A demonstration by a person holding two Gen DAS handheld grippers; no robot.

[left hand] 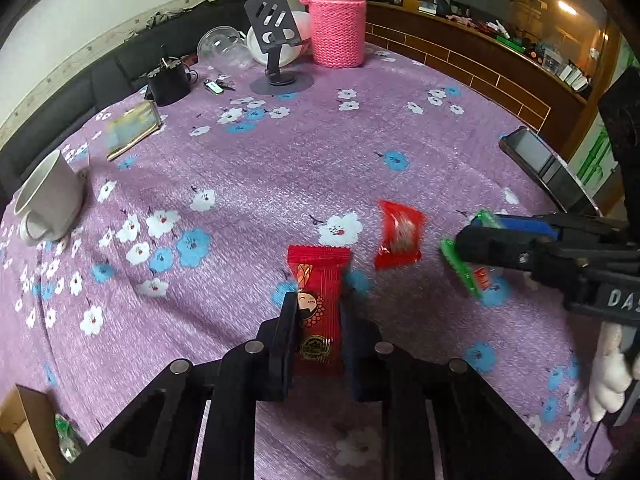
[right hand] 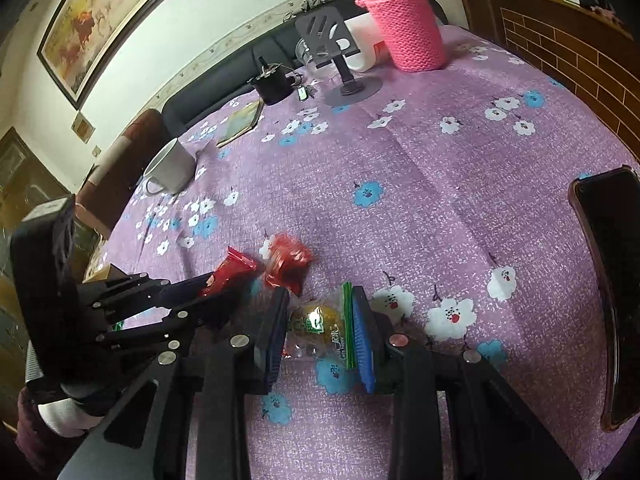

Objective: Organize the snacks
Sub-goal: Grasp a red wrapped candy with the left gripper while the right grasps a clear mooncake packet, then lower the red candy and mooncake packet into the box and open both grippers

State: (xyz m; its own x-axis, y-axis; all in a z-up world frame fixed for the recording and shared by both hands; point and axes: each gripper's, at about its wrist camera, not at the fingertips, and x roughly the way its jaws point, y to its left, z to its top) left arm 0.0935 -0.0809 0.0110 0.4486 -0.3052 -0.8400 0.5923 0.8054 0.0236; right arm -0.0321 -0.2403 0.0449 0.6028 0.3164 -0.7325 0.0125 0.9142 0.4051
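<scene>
My left gripper is shut on a long red snack packet with a cartoon face, held just above the purple flowered tablecloth. A second red wrapped snack lies on the cloth a little ahead and right of it. My right gripper is shut on a clear snack packet with green edges holding something yellow. In the left wrist view the right gripper comes in from the right with that green-edged packet. In the right wrist view the left gripper holds the long red packet, next to the second red snack.
A white mug lies at the left, a gold-edged booklet behind it. A phone stand, a pink knit-covered bottle, a black pot and a glass bowl stand at the back. A phone lies at the right edge. A cardboard box sits low left.
</scene>
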